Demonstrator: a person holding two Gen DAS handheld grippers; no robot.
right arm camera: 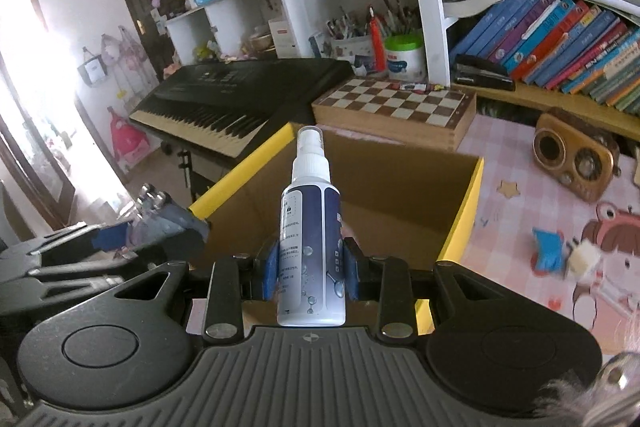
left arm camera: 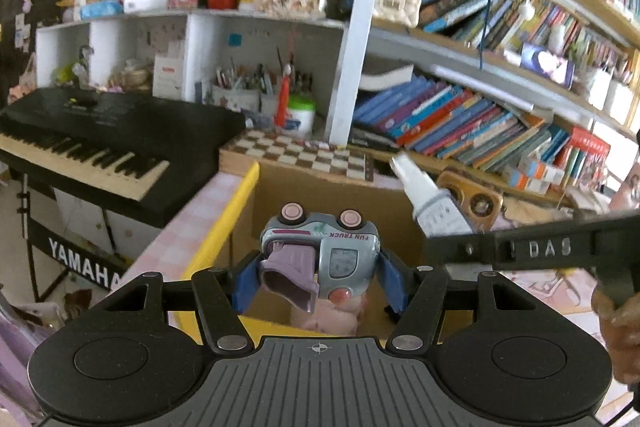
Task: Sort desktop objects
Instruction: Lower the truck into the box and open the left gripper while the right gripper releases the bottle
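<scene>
The left claw [left arm camera: 318, 277] pinches a grey toy truck [left arm camera: 320, 259] over the open cardboard box [left arm camera: 280, 187]. The right claw [right arm camera: 310, 273] pinches a spray bottle [right arm camera: 310, 227] upright above the same box. At 12 o'clock beyond the box lies a chessboard [right arm camera: 394, 113]; at 2 o'clock on the table [right arm camera: 508, 227] stands a small wooden radio [right arm camera: 574, 161].

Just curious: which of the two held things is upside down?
The toy truck in the left tool: wheels up, lettering inverted. The spray bottle stands upright.

Glaring daylight left (fisheye-warped edges)
</scene>
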